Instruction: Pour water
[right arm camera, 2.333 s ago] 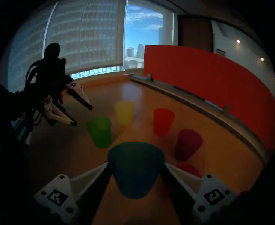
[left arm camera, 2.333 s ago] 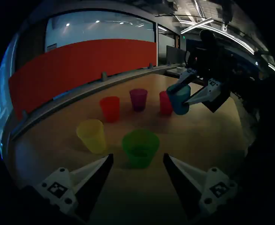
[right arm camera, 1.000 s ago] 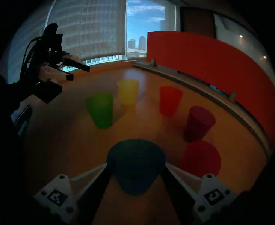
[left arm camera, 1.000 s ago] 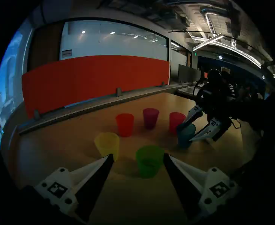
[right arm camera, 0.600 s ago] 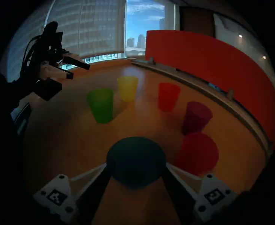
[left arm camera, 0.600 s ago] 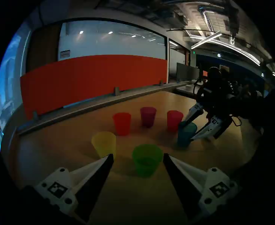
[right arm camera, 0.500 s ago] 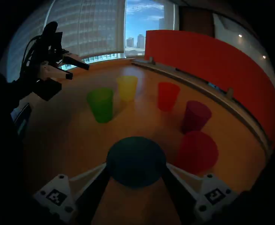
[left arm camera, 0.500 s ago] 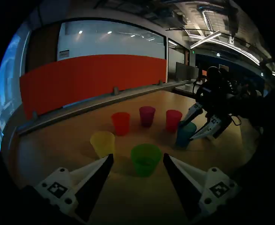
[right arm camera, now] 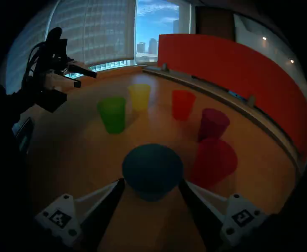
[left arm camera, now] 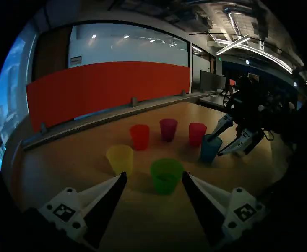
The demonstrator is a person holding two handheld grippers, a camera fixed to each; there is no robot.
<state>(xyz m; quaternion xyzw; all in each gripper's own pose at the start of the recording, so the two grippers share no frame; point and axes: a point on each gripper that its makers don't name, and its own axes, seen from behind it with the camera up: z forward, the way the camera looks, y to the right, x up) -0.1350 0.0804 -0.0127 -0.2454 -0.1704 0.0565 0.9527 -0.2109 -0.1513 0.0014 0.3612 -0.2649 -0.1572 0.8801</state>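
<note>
The blue cup (right arm camera: 152,170) stands on the table (right arm camera: 69,159) inside the right claw (right arm camera: 151,181); I cannot tell if it squeezes. A red cup (right arm camera: 214,161) sits just beside. The left claw (left arm camera: 153,174) hangs open near a green cup (left arm camera: 166,175).

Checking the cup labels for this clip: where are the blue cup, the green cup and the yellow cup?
blue cup (right arm camera: 152,169), right gripper view, middle of its near side.
green cup (right arm camera: 111,115), right gripper view, middle of its side.
yellow cup (left arm camera: 120,160), left gripper view, middle of its side.
</note>
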